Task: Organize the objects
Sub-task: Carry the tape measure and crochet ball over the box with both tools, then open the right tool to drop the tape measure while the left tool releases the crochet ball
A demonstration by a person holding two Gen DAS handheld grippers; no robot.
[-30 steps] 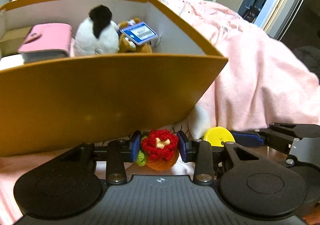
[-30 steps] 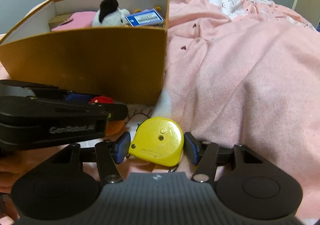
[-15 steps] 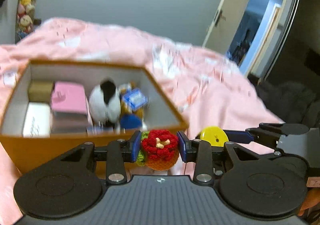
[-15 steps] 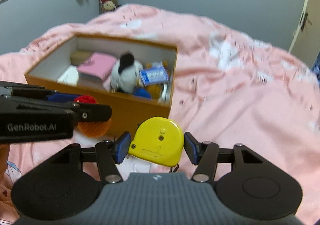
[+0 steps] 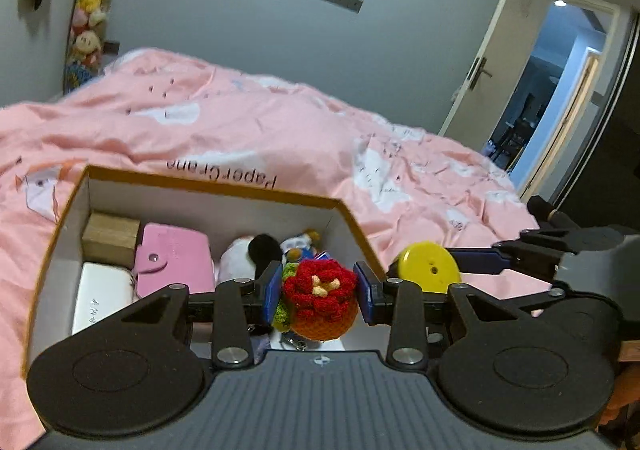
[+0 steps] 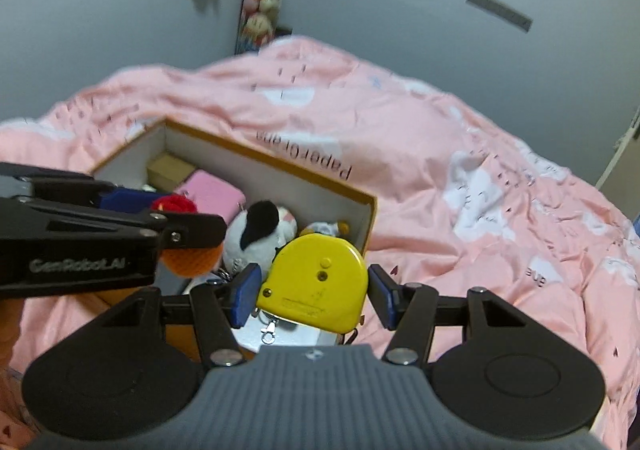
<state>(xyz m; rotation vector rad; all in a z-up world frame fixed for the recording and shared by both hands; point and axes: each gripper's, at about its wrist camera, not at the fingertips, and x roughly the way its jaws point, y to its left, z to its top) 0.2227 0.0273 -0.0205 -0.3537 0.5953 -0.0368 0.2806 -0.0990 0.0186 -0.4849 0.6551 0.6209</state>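
Observation:
My left gripper is shut on a crocheted toy, red on top and orange below, held above the open brown cardboard box. My right gripper is shut on a yellow tape measure, held over the box's near right corner. The tape measure also shows in the left wrist view, and the left gripper with the toy shows in the right wrist view. The box sits on a pink bed cover.
Inside the box lie a pink wallet, a wooden block, a white flat item and a black-and-white plush. An open door stands at the right. Plush toys hang on the far wall.
Both grippers have risen from beside the box's front wall to above its open top, each still holding its object. The view now looks down into the box.

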